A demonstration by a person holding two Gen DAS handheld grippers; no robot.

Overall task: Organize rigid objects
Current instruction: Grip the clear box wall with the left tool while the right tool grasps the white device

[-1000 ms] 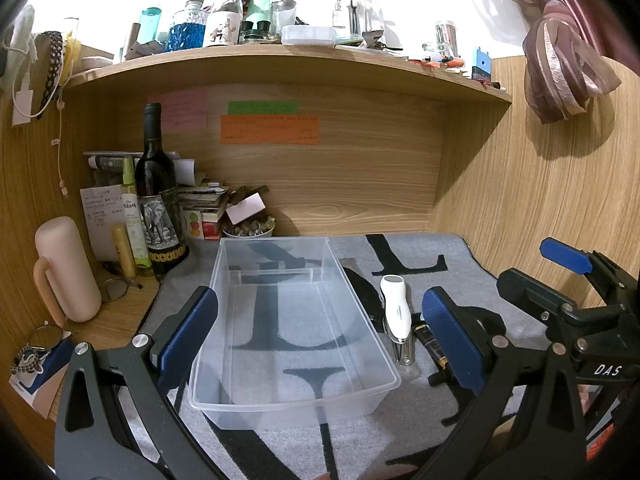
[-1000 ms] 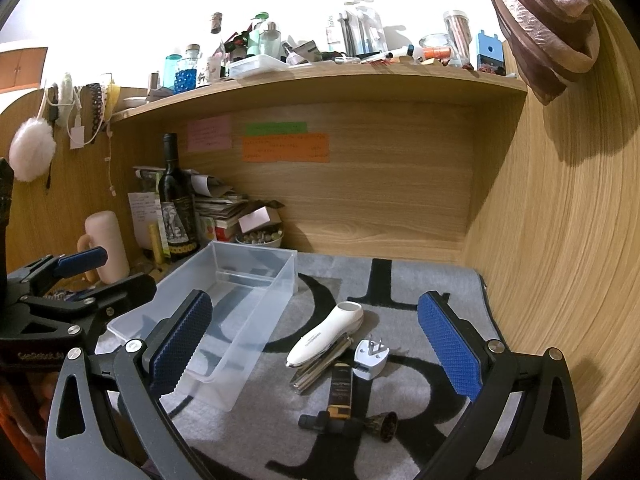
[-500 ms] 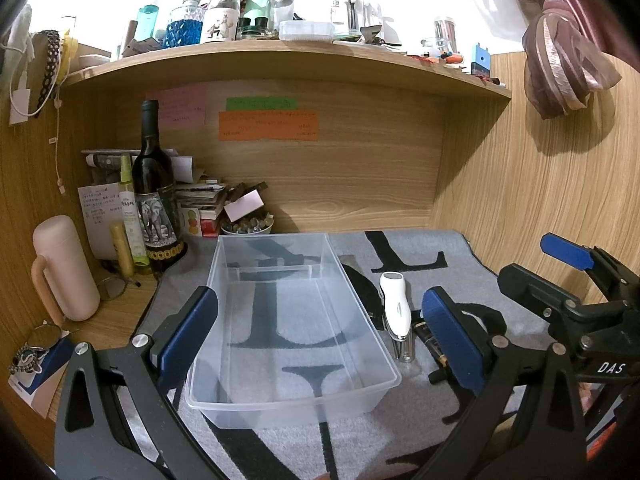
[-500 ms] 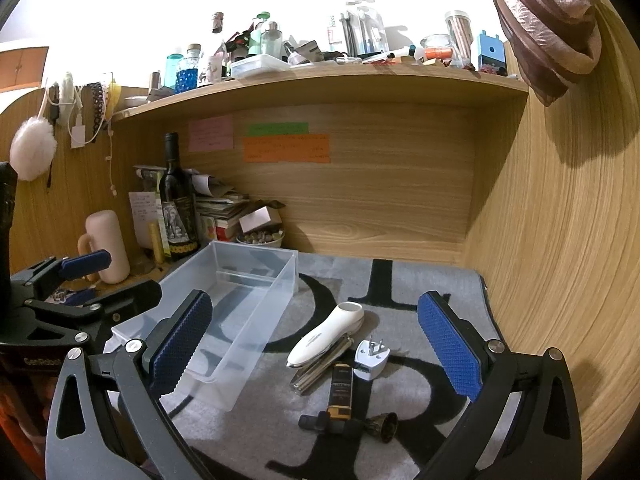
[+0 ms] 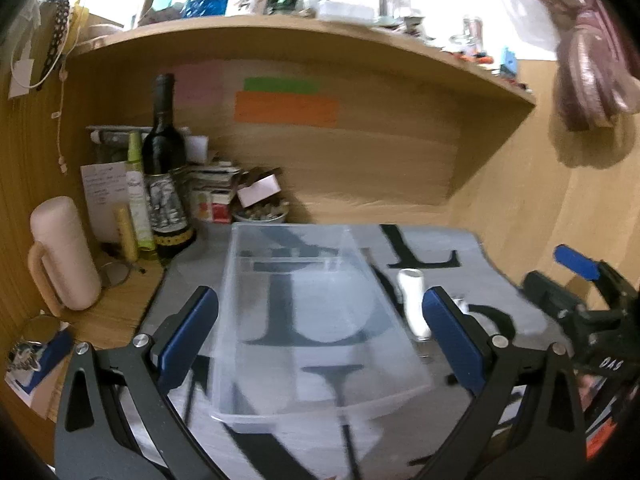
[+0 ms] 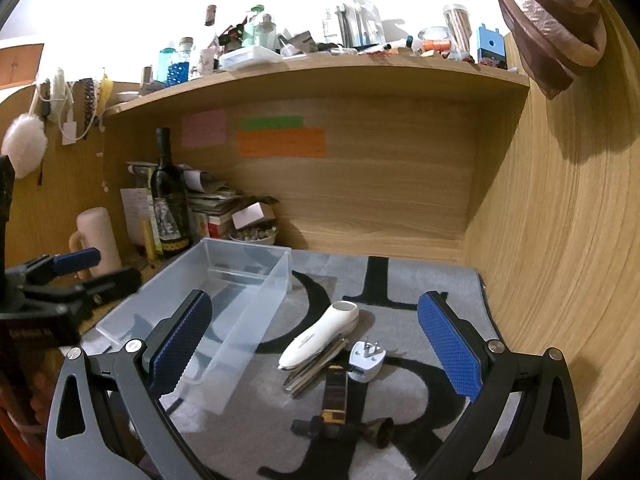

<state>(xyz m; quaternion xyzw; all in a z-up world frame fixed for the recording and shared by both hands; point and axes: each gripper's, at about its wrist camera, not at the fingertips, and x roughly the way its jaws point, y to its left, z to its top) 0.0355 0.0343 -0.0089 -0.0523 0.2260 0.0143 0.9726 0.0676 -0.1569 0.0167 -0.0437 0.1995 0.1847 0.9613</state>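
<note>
The clear plastic bin [image 6: 224, 312] lies empty on the grey lettered mat [image 6: 420, 280], at about ten o'clock from our right gripper [image 6: 314, 346] and dead ahead at twelve o'clock of our left gripper [image 5: 320, 332]. In the left wrist view, which is blurred, our left gripper is spread wide with nothing between its blue pads [image 5: 188, 332]; the two fingers stand on either side of the bin, and we cannot tell whether they touch its walls. At about two o'clock of the bin in that view a white handled tool [image 5: 414, 300] lies just beside the bin's right wall, partly behind the right-hand pad.

In the right wrist view our right gripper is likewise spread wide and holds nothing, its pads [image 6: 450, 350] well apart from the objects below. Between them on the mat lie, from left to right, the white handled tool [image 6: 320, 338] resting over a metal part, a dark bar-shaped item [image 6: 336, 396] at six o'clock of it, and a white plug adapter [image 6: 366, 360] with its prongs up. Nearest us a small dark piece [image 6: 316, 427] and a brownish cone-shaped piece [image 6: 380, 432] lie end to end
</note>
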